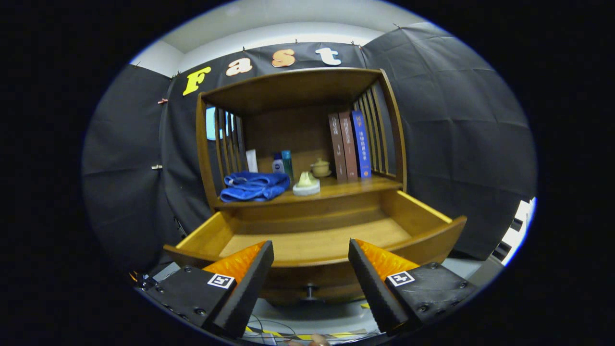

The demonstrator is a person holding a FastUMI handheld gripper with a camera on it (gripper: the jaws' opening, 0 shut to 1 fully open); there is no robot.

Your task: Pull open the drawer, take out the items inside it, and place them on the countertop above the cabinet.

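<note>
Claw (311,269) spread wide, gripping nothing; just ahead, drawer (317,240) pulled fully open, visible floor bare; beyond, on worktop (346,188), blue cloth (253,186) and pale item (306,184); task apparently near complete.

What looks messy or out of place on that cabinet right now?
Only the blue cloth stands out: it lies crumpled on the countertop, not folded. The drawer is pulled open, its visible floor bare. The books stand upright. The gripper is open.
</note>
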